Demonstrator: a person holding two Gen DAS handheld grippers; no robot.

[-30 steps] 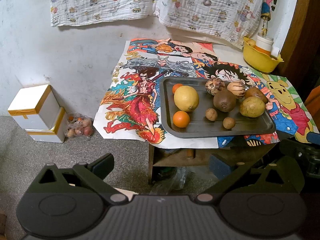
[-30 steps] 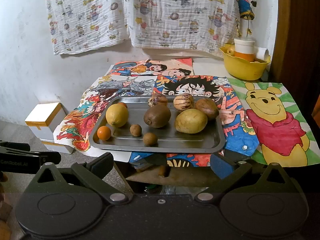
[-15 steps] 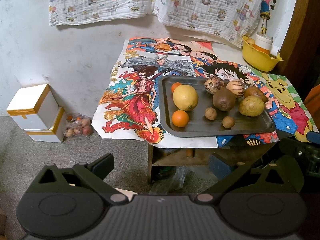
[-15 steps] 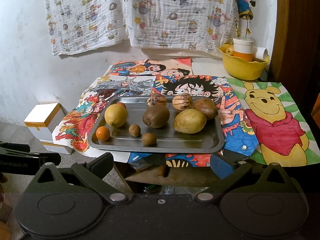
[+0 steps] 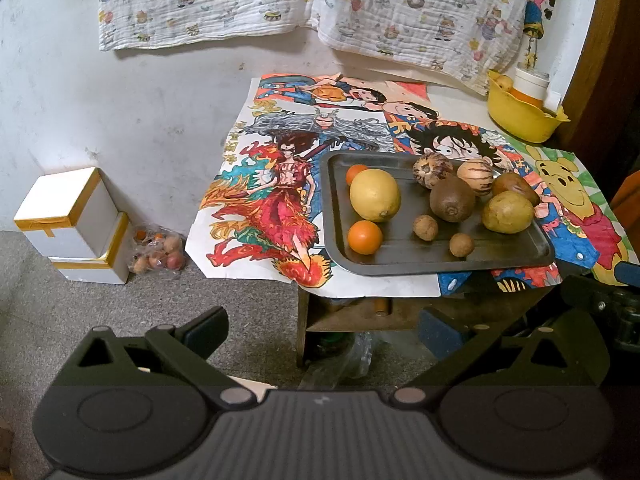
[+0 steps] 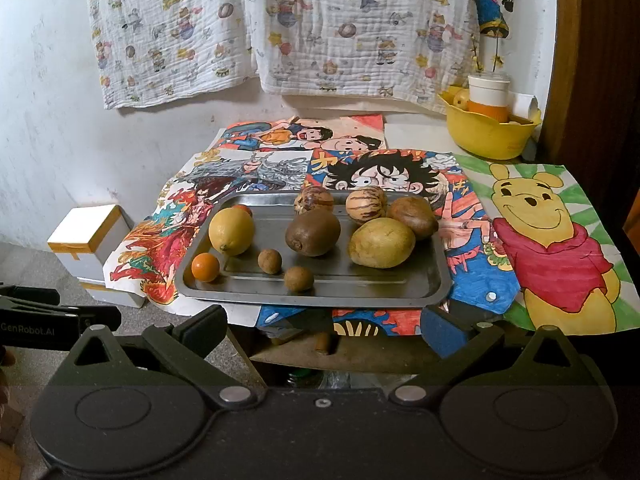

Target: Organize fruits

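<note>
Metal tray [image 6: 434, 280] on tabletop, fruit inside; lay straight ahead of right gripper [image 6: 324, 326], nearer than left gripper [image 5: 320, 324]. Both spread apart, empty, short of tabletop edge.

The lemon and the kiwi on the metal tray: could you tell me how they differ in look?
The lemon is bright yellow and smooth; the kiwi is dull brown and matte. The lemon sits near the tray's left end, the kiwi near its middle. Both are oval, similar in size, and untouched by either gripper.
</note>
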